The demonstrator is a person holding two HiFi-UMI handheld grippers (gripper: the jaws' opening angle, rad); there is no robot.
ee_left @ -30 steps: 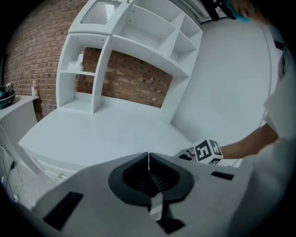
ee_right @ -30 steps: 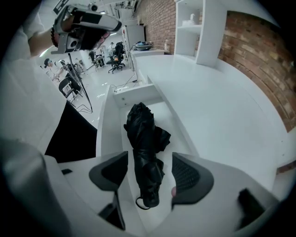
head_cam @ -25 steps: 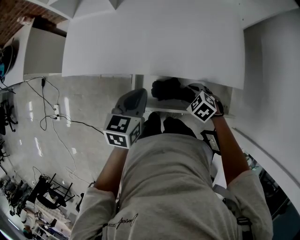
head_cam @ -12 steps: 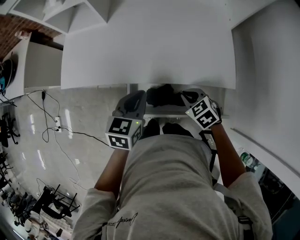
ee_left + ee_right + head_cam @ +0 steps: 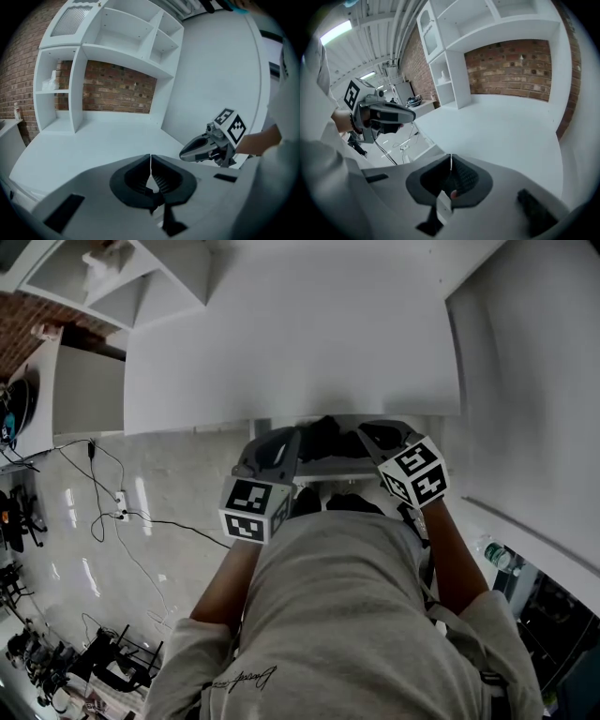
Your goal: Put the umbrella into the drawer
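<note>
In the head view the black umbrella (image 5: 324,436) lies in the white drawer (image 5: 328,466), partly hidden under the desk's front edge. My left gripper (image 5: 287,440) is just left of it and my right gripper (image 5: 367,433) just right of it, both at the level of the desk edge. The left gripper (image 5: 150,161) is shut with nothing between its pads. The right gripper (image 5: 451,161) is also shut and holds no part of the umbrella. Each gripper view shows the other gripper: the right one (image 5: 206,146) and the left one (image 5: 383,114), hanging over the desk.
A wide white desk top (image 5: 291,334) fills the space ahead, with white shelving (image 5: 117,42) and a brick wall (image 5: 513,68) behind it. A white wall panel (image 5: 525,381) stands at the right. Cables (image 5: 103,507) trail on the floor at the left.
Both grippers have come up from the drawer to the desk edge. The right gripper has drawn away from the umbrella, which now shows less under the edge.
</note>
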